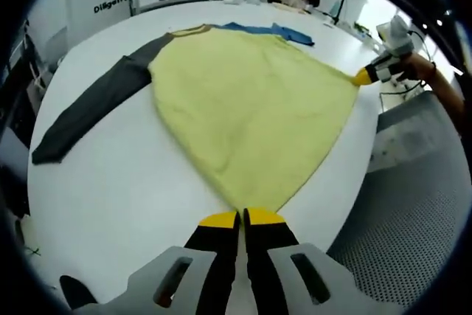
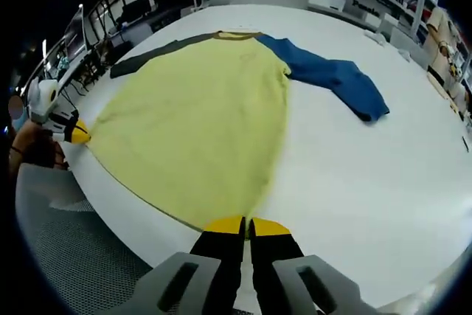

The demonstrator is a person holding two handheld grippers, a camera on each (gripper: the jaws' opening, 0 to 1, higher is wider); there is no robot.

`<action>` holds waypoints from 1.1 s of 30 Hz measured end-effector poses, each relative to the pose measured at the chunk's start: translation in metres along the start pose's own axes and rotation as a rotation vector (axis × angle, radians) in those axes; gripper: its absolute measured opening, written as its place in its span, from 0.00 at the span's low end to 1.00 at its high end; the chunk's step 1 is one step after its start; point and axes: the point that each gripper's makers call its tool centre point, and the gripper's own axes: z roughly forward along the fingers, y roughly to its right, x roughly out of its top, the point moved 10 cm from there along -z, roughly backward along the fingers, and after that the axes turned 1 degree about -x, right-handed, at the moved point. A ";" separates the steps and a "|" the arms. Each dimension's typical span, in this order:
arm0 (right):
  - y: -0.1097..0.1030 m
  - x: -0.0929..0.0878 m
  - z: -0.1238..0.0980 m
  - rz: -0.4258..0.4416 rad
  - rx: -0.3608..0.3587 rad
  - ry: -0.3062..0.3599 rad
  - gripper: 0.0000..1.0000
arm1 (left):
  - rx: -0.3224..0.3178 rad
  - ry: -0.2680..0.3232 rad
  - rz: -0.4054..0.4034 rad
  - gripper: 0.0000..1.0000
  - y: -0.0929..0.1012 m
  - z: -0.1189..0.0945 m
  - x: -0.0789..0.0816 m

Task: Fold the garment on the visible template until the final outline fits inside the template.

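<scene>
White worktop [image 1: 133,182] carries everything. Left tongs [image 1: 241,217] are clenched on one hem corner of the yellow garment [image 1: 243,101]; right tongs [image 2: 246,225] are clenched on the other. Its long axis runs from hem to collar, pointing away. Left gripper view shows the grey sleeve [image 1: 88,108]; right gripper view shows the whole blue sleeve [image 2: 332,79].
</scene>
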 end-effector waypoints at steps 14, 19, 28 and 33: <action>0.000 -0.005 0.007 0.012 -0.011 -0.005 0.00 | 0.016 0.029 -0.033 0.02 0.000 0.000 -0.003; -0.001 -0.003 0.007 -0.008 -0.024 0.006 0.00 | 0.043 0.042 -0.023 0.12 0.002 -0.001 -0.003; -0.003 0.015 -0.008 0.039 0.001 0.140 0.38 | 0.082 0.152 -0.056 0.38 0.003 -0.015 0.003; -0.003 0.022 -0.015 0.082 0.005 0.184 0.55 | 0.116 0.196 -0.061 0.63 0.003 -0.023 0.007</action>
